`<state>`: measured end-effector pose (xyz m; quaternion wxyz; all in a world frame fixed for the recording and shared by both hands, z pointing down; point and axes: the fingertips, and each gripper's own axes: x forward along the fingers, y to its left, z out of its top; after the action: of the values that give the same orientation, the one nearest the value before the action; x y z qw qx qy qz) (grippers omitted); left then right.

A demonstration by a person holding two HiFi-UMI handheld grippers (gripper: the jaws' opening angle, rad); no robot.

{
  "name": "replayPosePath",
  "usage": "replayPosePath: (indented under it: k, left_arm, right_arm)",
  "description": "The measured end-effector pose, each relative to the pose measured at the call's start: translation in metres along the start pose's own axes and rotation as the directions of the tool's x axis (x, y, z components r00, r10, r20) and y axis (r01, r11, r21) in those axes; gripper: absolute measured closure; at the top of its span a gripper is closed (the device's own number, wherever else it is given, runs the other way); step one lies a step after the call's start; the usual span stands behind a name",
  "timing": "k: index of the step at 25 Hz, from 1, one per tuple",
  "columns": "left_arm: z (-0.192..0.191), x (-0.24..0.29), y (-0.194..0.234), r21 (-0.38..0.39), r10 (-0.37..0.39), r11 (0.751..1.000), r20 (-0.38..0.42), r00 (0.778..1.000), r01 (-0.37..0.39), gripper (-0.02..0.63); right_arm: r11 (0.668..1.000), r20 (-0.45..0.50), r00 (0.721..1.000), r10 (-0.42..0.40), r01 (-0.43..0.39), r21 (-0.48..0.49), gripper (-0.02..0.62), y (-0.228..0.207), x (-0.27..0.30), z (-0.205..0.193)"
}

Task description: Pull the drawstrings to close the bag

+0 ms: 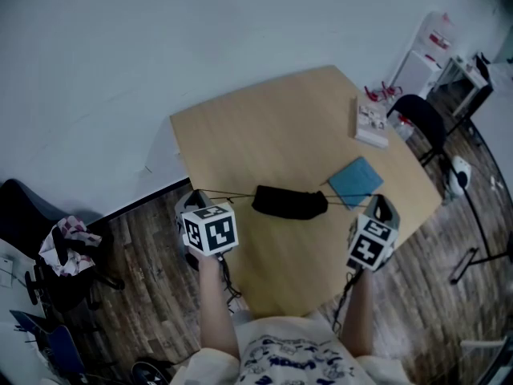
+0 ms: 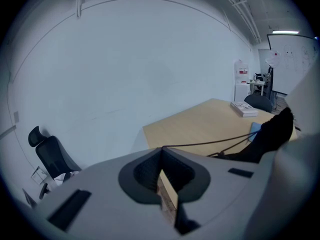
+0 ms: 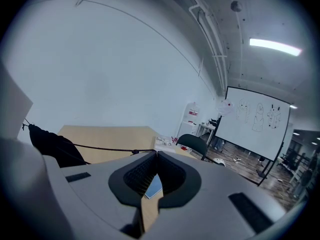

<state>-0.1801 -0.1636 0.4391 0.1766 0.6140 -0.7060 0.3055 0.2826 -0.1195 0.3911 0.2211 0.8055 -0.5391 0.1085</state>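
A pale wooden surface (image 1: 264, 127) fills the middle of the head view. The black drawstring bag (image 1: 288, 203) lies bunched near the surface's front edge, midway between the two tools. The left tool (image 2: 161, 150) sits beyond the surface's left edge and the right tool (image 3: 152, 154) near its right edge, well apart. Each tool's jaws are pressed together, pinching a cord end. The left drawstring (image 2: 210, 144) and right drawstring (image 3: 100, 148) run taut to the bag. The bag looks nearly cinched. To finish well, pull both cords outward evenly and level, so the bag stays centred and neither cord slips free. Both bare forearms (image 1: 216, 311) reach forward from the body, spread wide.
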Motion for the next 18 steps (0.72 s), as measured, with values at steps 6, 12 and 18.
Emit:
replayPosePath:
  k: [6, 12, 18]
  left_arm:
    - [-0.004, 0.0, 0.011, -0.017, 0.015, 1.0, -0.001, 1.0, -0.015, 0.603]
    - [-0.003, -0.002, 0.02, -0.034, 0.027, 0.999, 0.004, 1.0, -0.027, 0.603]
    - [-0.006, -0.003, 0.022, -0.052, 0.006, 0.999, 0.006, 1.0, -0.006, 0.603]
  right_arm:
    - [1.0, -0.004, 1.0, -0.016, 0.016, 0.022, 0.591, -0.009, -0.003, -0.003]
    - [0.999, -0.004, 0.999, -0.036, 0.036, 0.039, 0.591, -0.014, -0.006, -0.001]
    - [0.997, 0.0, 0.999, -0.05, 0.049, 0.052, 0.591, -0.024, -0.007, -0.002]
